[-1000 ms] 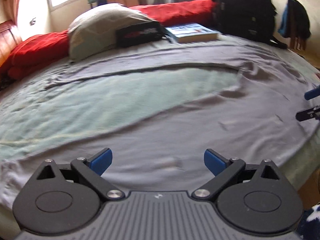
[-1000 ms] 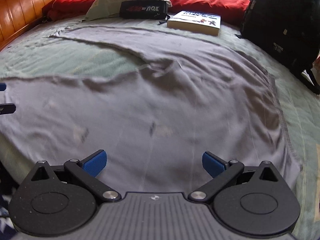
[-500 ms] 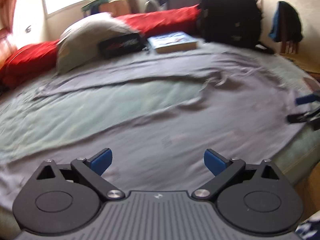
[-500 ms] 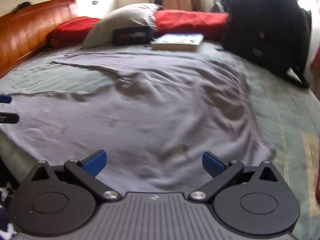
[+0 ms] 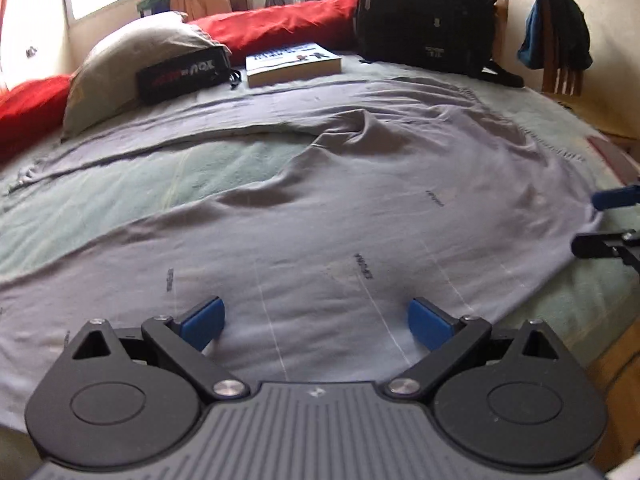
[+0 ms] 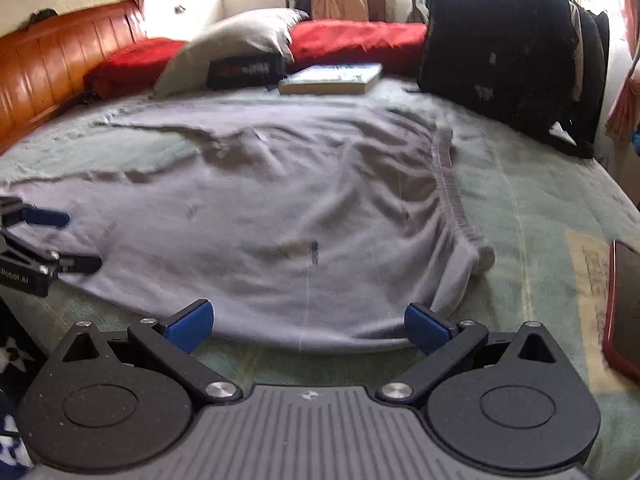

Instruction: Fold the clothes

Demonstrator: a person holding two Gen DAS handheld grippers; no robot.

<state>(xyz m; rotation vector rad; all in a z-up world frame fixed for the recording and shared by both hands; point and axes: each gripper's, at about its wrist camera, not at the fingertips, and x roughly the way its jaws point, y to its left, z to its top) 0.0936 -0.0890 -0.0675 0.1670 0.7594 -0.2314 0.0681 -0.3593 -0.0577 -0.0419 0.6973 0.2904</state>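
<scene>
You are holding both grippers low at the near side of the bed (image 6: 532,184), and the grey garment (image 6: 304,200) is lying spread out in front of them, filling the middle of both views. It looks like a pair of soft trousers: in the right wrist view the ribbed waistband (image 6: 452,196) is running from the upper middle down to the lower right, and in the left wrist view a leg (image 5: 132,236) is stretching away to the left edge of the frame, so the long axis is going left to right across you.

The right gripper (image 6: 308,326) is standing with its jaws wide apart, and the near hem of the garment is lying just between and ahead of them, at the waistband corner. The left gripper (image 5: 316,322) is also wide apart and holding nothing, but it is hanging over the cloth, not at an edge.

I judge the right gripper is the nearer one to a graspable edge; the left one probably needs to be coming back toward the near hem before you are pinching and folding away from you.
</scene>
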